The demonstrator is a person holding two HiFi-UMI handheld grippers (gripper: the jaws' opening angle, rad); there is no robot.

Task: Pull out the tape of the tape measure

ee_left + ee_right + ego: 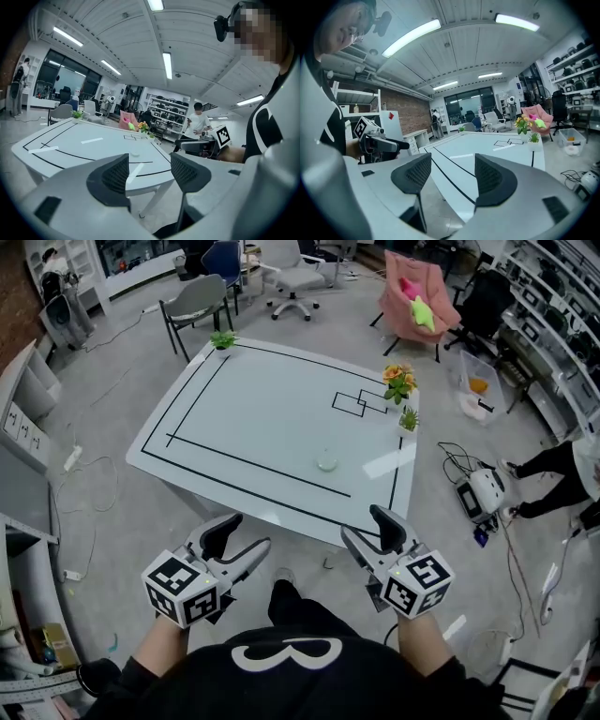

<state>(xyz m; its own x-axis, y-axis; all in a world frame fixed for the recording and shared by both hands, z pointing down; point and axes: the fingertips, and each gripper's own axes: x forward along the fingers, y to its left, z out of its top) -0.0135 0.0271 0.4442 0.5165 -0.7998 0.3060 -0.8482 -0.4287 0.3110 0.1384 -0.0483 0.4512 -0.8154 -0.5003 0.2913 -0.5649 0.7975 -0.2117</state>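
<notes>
Fingers (115, 174) of the left gripper (150, 171) stand moderately apart, and the gap between the ribbed pads holds nothing; only the table edge and floor show through it. Right gripper (452, 171) is in like condition: its fingers (415, 172) are parted by a similar gap with nothing between them.

From the head view, the left gripper (246, 532) and right gripper (361, 523) are both held low in front of the person's body. They are off the near edge of the table (272, 418), not over it and not touching it. Each gripper shows in the other's view, held level alongside it.

Tape measure (326, 463) shows only as a small, pale, round item lying flat on the white tabletop. It sits toward the near right part of the top, just inside the black line that borders it. It is too small for any detail to be read, and no tape can be made out. It is well apart from both grippers. The left gripper view shows the same item (135, 153) beyond the jaws, out on the tabletop.

Other items noted:
- A pot of orange flowers (398, 381) and a small green plant (409, 418) stand at the table's right edge.
- Another plant (223, 338) stands at the far left corner.
- A grey chair (197, 301) and a pink chair (412, 301) stand beyond the table.
- A second person (562, 465) is at the right margin.
</notes>
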